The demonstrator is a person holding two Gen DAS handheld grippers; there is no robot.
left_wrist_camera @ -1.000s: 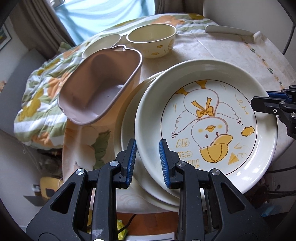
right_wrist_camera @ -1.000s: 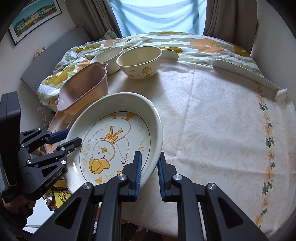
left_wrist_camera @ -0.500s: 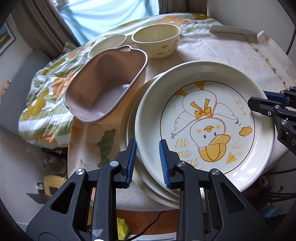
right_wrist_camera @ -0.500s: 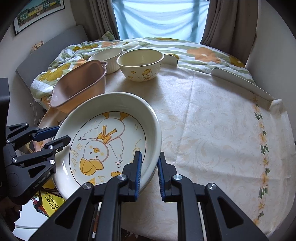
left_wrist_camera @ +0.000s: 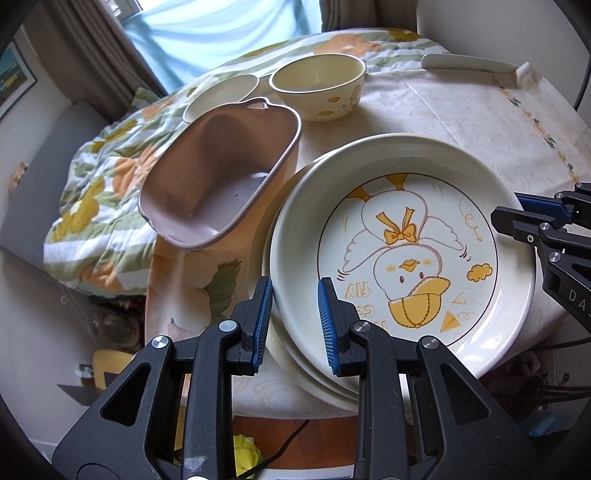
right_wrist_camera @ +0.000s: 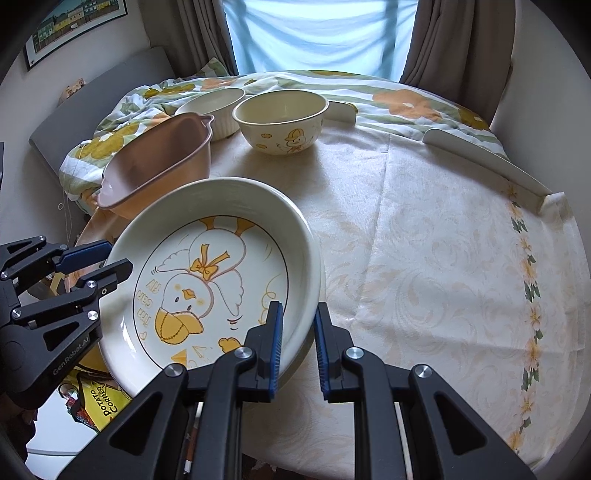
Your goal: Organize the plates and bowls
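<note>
Beside a curtained window, the bench (right_wrist_camera: 443, 258) carries bowls; the duck plate (left_wrist_camera: 402, 236) is gripped at opposite rims by left gripper (left_wrist_camera: 295, 314) and right gripper (right_wrist_camera: 297, 345) fingers, shared for steadiness.

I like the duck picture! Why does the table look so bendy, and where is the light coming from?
Both wrist views use fisheye lenses, so the cloth-covered round table bulges and corners go black. In the right wrist view, daylight from the curtained window casts soft shadows toward the camera; the round cream duck-print plate stays sharp in the left wrist view.
</note>
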